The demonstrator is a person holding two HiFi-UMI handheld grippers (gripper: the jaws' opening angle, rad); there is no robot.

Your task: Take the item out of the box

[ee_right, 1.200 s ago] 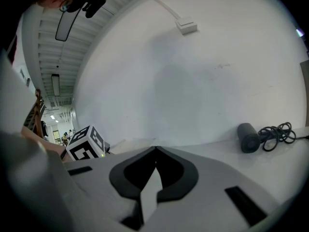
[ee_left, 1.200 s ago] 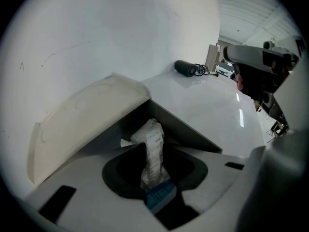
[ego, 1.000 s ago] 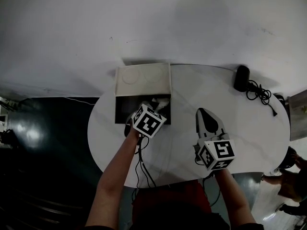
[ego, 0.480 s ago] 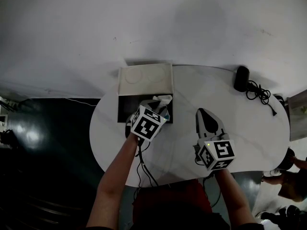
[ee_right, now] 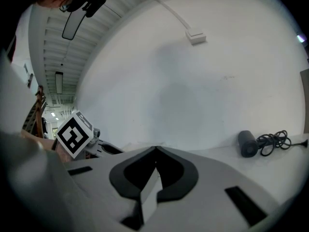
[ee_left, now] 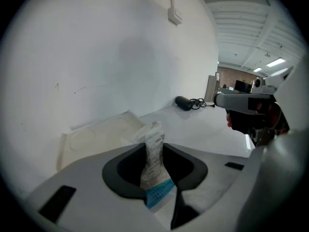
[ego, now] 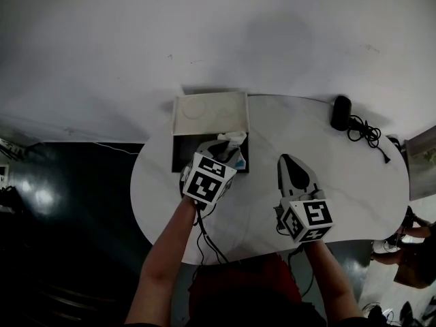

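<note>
An open box with a dark inside lies on the white table, its pale lid folded back toward the wall. My left gripper hangs over the box's right side, shut on a white packet with a blue end. In the left gripper view the packet stands upright, pinched between the two jaws of the left gripper, with the lid behind it. My right gripper rests to the right of the box, shut with nothing in it; its jaws meet at the tips.
A black device with a coiled cable lies at the table's far right, also seen in the right gripper view. A white wall runs behind the table. Dark floor lies to the left. A person's legs show at the right edge.
My left gripper has drawn back toward me and lifted a little, bringing the packet up out of the box. The right gripper has stayed put.
</note>
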